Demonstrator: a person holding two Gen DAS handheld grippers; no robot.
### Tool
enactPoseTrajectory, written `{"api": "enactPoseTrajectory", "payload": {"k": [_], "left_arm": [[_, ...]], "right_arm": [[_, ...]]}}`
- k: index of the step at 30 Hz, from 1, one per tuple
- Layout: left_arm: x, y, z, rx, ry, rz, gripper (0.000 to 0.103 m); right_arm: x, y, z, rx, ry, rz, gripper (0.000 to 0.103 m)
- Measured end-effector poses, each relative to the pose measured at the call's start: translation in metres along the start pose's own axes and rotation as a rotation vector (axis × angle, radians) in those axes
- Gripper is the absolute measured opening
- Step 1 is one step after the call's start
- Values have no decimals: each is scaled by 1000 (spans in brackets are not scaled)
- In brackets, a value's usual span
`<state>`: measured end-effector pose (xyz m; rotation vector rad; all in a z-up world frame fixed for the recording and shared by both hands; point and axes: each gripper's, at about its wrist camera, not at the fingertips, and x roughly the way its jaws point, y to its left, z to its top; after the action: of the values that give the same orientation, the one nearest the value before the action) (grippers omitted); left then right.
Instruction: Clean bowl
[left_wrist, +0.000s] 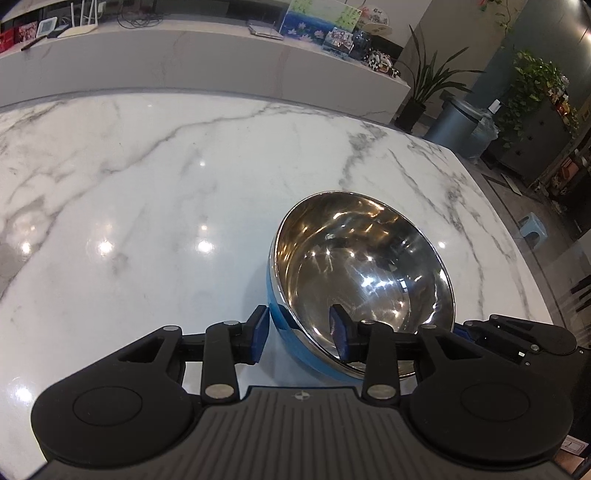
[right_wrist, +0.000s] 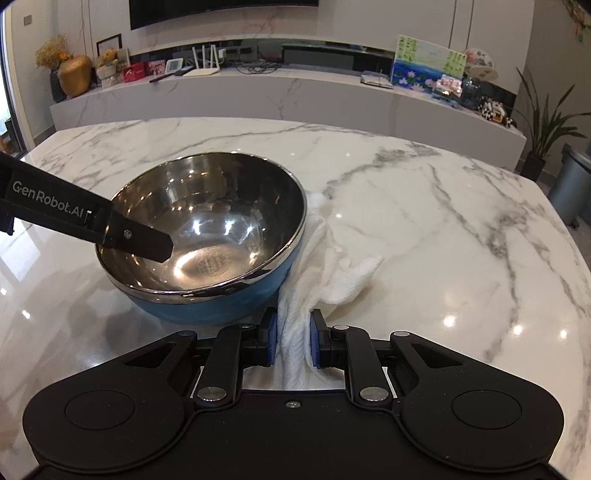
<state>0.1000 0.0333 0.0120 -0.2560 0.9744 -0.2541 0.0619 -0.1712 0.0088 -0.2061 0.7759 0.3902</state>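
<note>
A steel bowl (left_wrist: 362, 266) with a blue outside stands on the white marble table (left_wrist: 147, 184), empty and shiny inside. My left gripper (left_wrist: 299, 334) straddles its near rim, one blue pad on the outer wall and the other inside, shut on the wall. In the right wrist view the bowl (right_wrist: 221, 229) is at centre left, and the left gripper's black finger (right_wrist: 147, 243) reaches into it from the left. My right gripper (right_wrist: 293, 341) is shut on a white cloth (right_wrist: 325, 273). The cloth trails forward and lies bunched against the bowl's right side.
Behind the table runs a low marble shelf (right_wrist: 258, 96) with a router, a painting and small ornaments. A grey bin (left_wrist: 458, 125) and potted plants (left_wrist: 424, 85) stand on the floor past the table's far right corner. A small blue stool (left_wrist: 532, 225) is on the right.
</note>
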Motion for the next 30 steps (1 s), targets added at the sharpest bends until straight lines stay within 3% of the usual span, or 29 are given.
{"api": "enactPoseTrajectory", "payload": {"k": [6, 11, 13, 15, 17, 24, 30], "left_arm": [[-5, 2, 5, 37, -37, 45, 11], [-7, 5, 6, 15, -44, 38, 11], [-7, 6, 6, 4, -41, 38, 14], [-7, 6, 5, -10, -31, 44, 31], [-6, 6, 4, -17, -21, 62, 39], [-2, 9, 0, -63, 49, 100, 41], [-3, 8, -2, -65, 57, 117, 41]], "right_arm": [[-10, -7, 6, 17, -56, -35, 16], [-12, -8, 7, 19, -57, -20, 16], [-10, -5, 6, 10, -47, -6, 16], [-9, -1, 6, -1, -42, 3, 16], [-8, 1, 6, -7, -37, 6, 16], [1, 7, 1, -32, 2, 5, 16], [-2, 8, 0, -38, 10, -6, 16]]}}
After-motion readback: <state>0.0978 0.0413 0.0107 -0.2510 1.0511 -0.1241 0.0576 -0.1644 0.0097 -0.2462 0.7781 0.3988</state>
